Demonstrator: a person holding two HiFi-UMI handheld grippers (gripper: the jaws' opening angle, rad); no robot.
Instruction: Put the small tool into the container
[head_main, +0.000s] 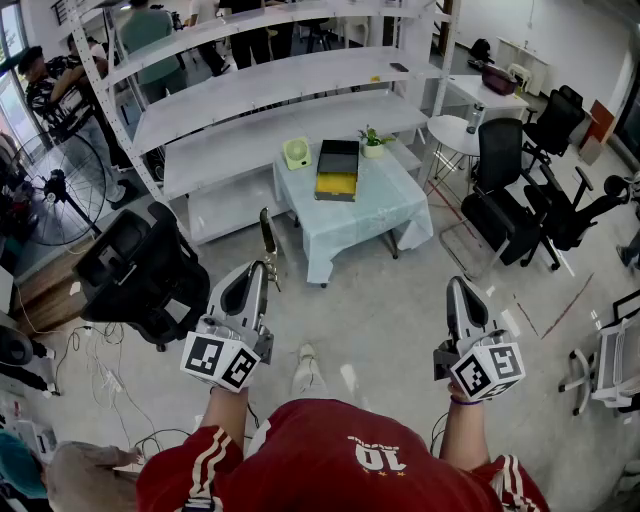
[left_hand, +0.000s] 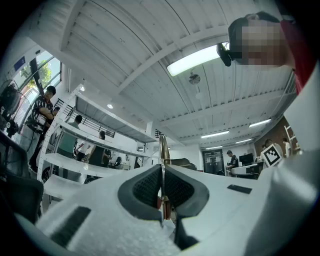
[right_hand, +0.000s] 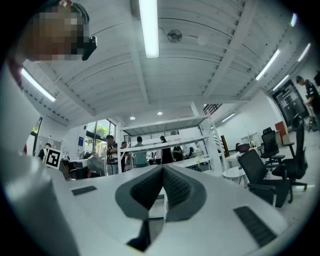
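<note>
My left gripper (head_main: 260, 268) is shut on the small tool (head_main: 267, 236), a thin brass-coloured blade that sticks up past the fingertips. The left gripper view shows this tool (left_hand: 163, 149) pinched between the dark pads of the left gripper (left_hand: 162, 169), which points up toward the ceiling. The container (head_main: 337, 170), a black box with a yellow inside, lies on the table with the pale blue cloth (head_main: 360, 215), well ahead of both grippers. My right gripper (head_main: 458, 285) is shut with nothing in it. In the right gripper view the right gripper (right_hand: 163, 171) also points upward.
A green object (head_main: 296, 152) and a small potted plant (head_main: 372, 142) stand beside the container. White shelving (head_main: 260, 95) rises behind the table. Black office chairs stand at the left (head_main: 140, 265) and right (head_main: 500, 190). A round white table (head_main: 455, 130) is at the right. People stand at the back.
</note>
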